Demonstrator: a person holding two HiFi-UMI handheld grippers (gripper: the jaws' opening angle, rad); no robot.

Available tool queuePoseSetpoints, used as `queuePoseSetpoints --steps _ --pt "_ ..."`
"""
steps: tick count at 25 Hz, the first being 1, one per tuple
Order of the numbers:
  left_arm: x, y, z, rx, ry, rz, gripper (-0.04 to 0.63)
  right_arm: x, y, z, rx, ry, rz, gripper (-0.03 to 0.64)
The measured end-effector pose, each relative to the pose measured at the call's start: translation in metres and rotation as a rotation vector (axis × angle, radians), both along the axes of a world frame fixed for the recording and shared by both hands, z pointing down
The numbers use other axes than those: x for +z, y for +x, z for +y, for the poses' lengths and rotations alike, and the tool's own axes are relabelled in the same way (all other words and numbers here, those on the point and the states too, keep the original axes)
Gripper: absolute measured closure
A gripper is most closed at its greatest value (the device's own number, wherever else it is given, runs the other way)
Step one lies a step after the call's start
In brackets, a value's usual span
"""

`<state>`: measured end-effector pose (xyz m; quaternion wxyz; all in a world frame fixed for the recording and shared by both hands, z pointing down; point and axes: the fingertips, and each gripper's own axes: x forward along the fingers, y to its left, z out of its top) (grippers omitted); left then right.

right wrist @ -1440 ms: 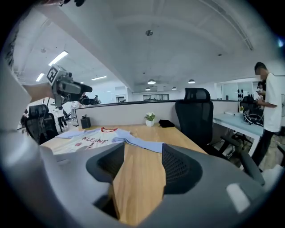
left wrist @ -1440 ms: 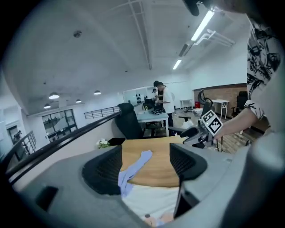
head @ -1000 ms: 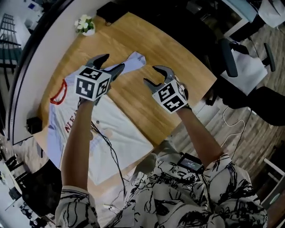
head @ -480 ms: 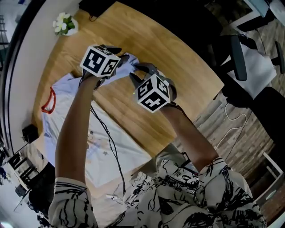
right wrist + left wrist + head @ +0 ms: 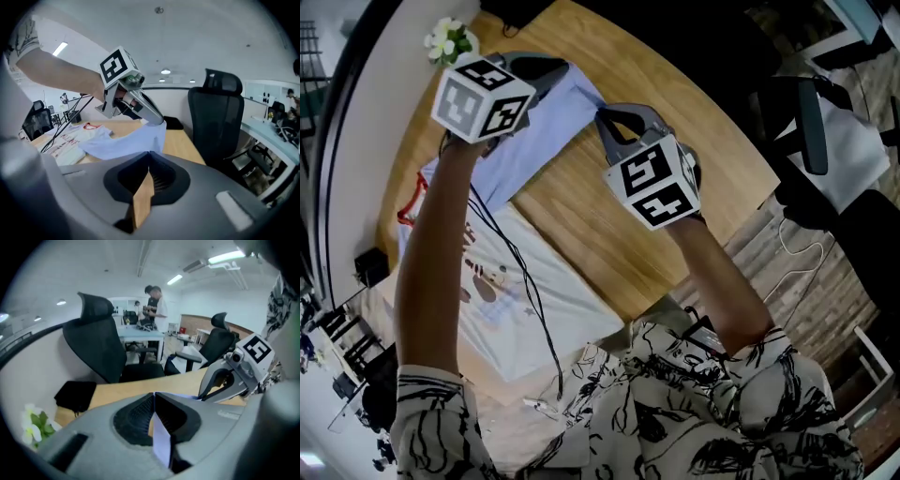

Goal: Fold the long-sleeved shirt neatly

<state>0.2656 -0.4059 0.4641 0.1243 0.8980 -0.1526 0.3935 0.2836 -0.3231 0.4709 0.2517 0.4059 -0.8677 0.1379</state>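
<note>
A white long-sleeved shirt (image 5: 516, 281) with a red neckline and a chest print lies flat on the wooden table (image 5: 675, 112). Its pale blue sleeve (image 5: 539, 131) runs up to the far end. My left gripper (image 5: 558, 67) is shut on the cuff's far corner, and pale cloth (image 5: 161, 441) shows between its jaws (image 5: 153, 394). My right gripper (image 5: 602, 117) is shut on the cuff's near corner, where the sleeve (image 5: 126, 143) meets its tips (image 5: 149, 165). Both pairs of jaws have just been closing. The cuff hangs stretched between them, a little above the table.
A small vase of white flowers (image 5: 450, 39) stands at the table's far left corner, with a black object (image 5: 75, 394) beside it. Black office chairs (image 5: 806, 108) stand off the table's right side. A cable (image 5: 520, 281) trails from the left gripper across the shirt.
Both grippers went from open above the sleeve end to shut on the cuff. The cuff has lifted and moved up the picture, the left gripper furthest.
</note>
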Motion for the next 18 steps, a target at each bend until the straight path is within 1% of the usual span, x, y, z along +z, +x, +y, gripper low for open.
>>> queuePoseSetpoints --steps 1,2,4,7,10,14,16,18 --pt "-0.026 -0.001 -0.006 -0.008 0.013 0.048 0.578 -0.020 0.001 -0.004 0.007 0.034 -0.011 0.601" --pt "-0.049 -0.005 -0.010 -0.013 0.030 0.079 0.578 -0.039 0.000 -0.008 0.009 0.065 -0.022 0.601" --pt "-0.087 -0.018 -0.016 -0.015 0.091 0.097 0.578 -0.076 -0.007 -0.013 -0.003 0.118 -0.043 0.601" --pt "-0.135 -0.039 -0.015 -0.015 0.192 0.125 0.578 -0.129 -0.025 -0.010 -0.054 0.176 -0.069 0.601" --pt "-0.178 -0.066 -0.005 -0.032 0.244 0.177 0.578 -0.174 -0.055 0.005 -0.119 0.206 -0.108 0.601" --pt "-0.213 -0.123 0.023 -0.058 0.304 0.197 0.577 -0.212 -0.109 0.034 -0.190 0.240 -0.119 0.601" --pt "-0.223 -0.163 0.041 -0.092 0.328 0.208 0.577 -0.222 -0.144 0.050 -0.216 0.249 -0.118 0.601" --pt "-0.229 -0.205 0.059 -0.132 0.344 0.195 0.577 -0.227 -0.180 0.067 -0.231 0.244 -0.123 0.601"
